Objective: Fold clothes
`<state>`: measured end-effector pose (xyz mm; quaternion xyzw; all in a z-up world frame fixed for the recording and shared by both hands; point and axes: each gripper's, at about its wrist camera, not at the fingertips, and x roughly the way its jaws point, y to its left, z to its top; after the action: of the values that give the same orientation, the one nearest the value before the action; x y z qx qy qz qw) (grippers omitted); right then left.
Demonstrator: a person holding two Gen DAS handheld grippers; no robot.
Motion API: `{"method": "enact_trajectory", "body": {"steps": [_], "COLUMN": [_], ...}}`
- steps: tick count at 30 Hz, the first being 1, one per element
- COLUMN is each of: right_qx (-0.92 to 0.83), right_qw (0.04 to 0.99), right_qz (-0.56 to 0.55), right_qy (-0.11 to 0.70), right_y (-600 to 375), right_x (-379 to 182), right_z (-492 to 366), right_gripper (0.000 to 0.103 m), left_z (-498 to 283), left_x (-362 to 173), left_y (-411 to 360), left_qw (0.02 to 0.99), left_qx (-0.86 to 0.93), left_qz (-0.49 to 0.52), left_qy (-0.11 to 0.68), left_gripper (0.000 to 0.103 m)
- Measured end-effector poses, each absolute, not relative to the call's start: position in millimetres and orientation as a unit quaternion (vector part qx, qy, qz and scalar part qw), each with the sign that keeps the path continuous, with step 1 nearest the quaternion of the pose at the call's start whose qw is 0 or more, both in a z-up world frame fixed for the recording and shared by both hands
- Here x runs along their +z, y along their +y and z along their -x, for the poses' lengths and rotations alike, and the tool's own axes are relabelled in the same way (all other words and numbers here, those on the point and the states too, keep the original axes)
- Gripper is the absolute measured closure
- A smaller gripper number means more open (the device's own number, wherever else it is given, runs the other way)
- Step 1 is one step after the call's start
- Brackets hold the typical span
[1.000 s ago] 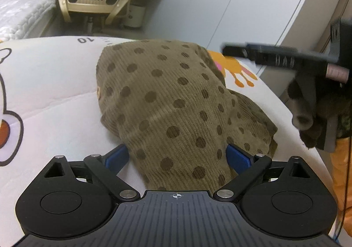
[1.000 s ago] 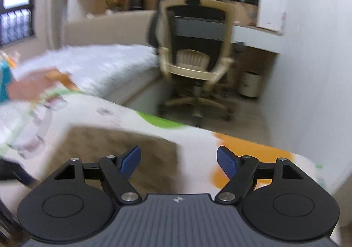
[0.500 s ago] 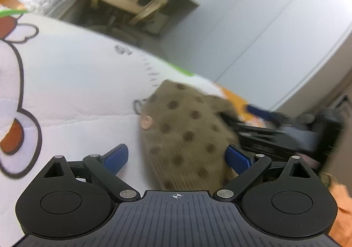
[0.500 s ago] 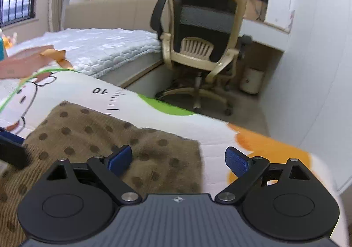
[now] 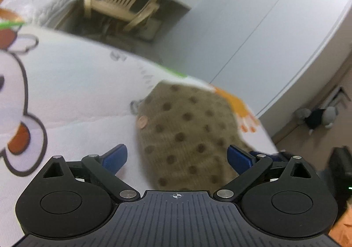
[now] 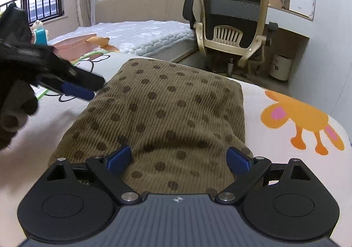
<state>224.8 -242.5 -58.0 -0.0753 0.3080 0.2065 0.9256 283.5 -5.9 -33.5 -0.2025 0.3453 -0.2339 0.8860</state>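
A folded brown garment with dark dots (image 6: 167,115) lies on a white cartoon-print cover (image 6: 275,93). My right gripper (image 6: 178,159) is open, low over the garment's near edge, with the cloth spreading between and under its blue pads. In the right wrist view, my left gripper (image 6: 88,85), held by a dark gloved hand (image 6: 15,101), hovers at the garment's far left edge. In the left wrist view the garment (image 5: 187,137) lies ahead and slightly right of my open left gripper (image 5: 177,156), which holds nothing.
An office chair (image 6: 231,27) stands beyond the cover's far edge beside a white quilted mattress (image 6: 143,33). A small bin (image 6: 281,66) sits under the desk. White wardrobe doors (image 5: 253,27) rise to the right. A cardboard box (image 6: 74,45) lies at the far left.
My left gripper has drawn back off the garment to its left side. My right gripper has swung down and in, and now sits low over the garment's near edge.
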Motion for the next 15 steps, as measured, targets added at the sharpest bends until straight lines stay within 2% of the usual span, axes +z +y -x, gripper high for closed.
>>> {"method": "enact_trajectory", "body": {"steps": [5, 7, 11, 15], "right_qx": [0.199, 0.214, 0.269, 0.276], "right_qw": [0.931, 0.932, 0.922, 0.902], "right_qz": [0.113, 0.119, 0.1, 0.099], "right_qy": [0.283, 0.269, 0.26, 0.316], "right_y": [-230.3, -225.2, -215.2, -203.9], "right_x": [-46.8, -37.3, -24.0, -54.1], "right_z": [-211.9, -200.9, -183.2, -191.5], "right_gripper": [0.009, 0.009, 0.009, 0.009], "left_z": [-295.6, -316.9, -359.0, -354.4], "left_x": [3.2, 2.5, -32.6, -31.9], "left_y": [-20.3, -32.5, -44.5, -46.8], "left_qw": [0.878, 0.864, 0.835, 0.843], "left_qx": [-0.32, -0.336, -0.314, -0.308], "left_qz": [0.217, 0.223, 0.251, 0.245], "left_qy": [0.281, 0.302, 0.376, 0.366], "left_gripper": [0.003, 0.003, 0.003, 0.003]}}
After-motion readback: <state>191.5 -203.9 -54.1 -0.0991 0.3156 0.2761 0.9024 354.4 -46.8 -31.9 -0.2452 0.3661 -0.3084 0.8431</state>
